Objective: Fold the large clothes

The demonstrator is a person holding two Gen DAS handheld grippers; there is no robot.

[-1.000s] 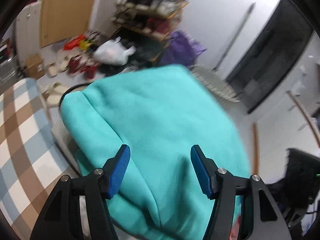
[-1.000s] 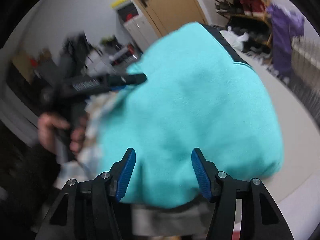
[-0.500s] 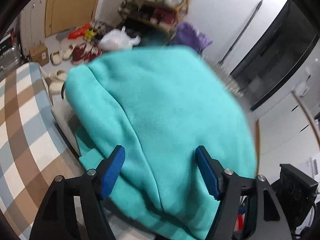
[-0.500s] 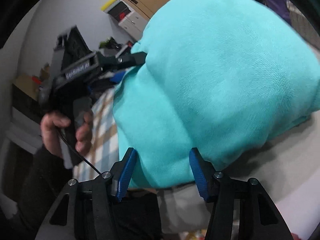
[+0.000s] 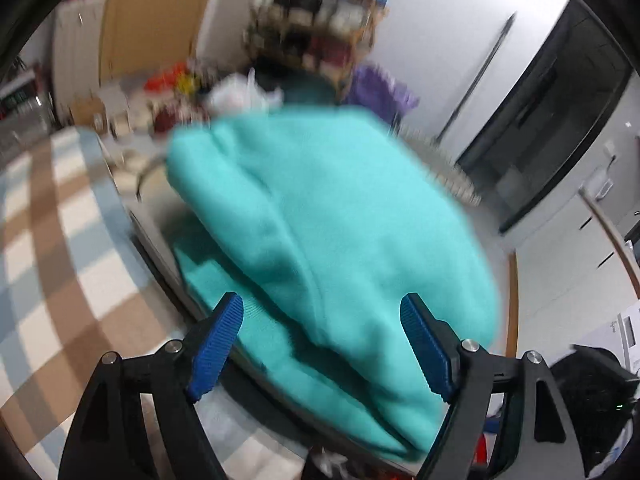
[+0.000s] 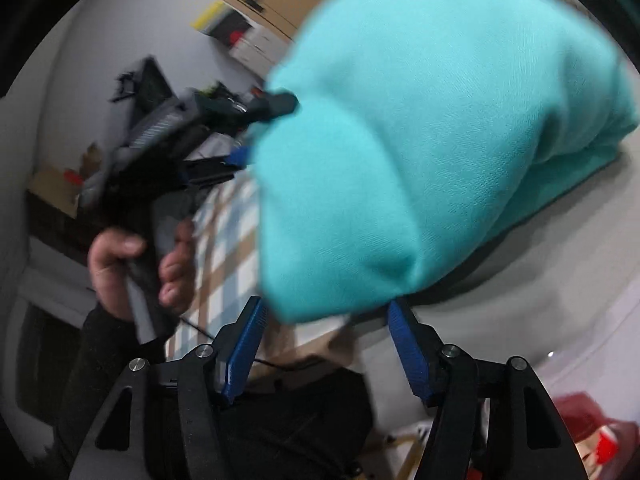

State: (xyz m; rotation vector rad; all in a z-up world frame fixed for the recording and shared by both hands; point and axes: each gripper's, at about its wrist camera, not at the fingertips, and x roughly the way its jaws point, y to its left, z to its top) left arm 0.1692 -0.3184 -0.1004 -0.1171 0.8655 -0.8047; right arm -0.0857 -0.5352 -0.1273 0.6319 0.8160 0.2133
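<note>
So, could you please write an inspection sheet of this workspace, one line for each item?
Surface: pale grey table top, beside a brown, blue and white checked cloth.
Job's things: bulky turquoise fleece garment, folded in a thick pile on the table.
Clutter: blurred shoe rack, white plastic bag, purple fabric, on the floor behind.
Grippers: left gripper jaws opening, pads clear of the garment; right gripper jaws opening at the garment's near edge, not pressing on it. A hand holds the left gripper's handle.
Cables: thin black cable below that hand.
Surroundings: wooden door, white wall, dark panel.
</note>
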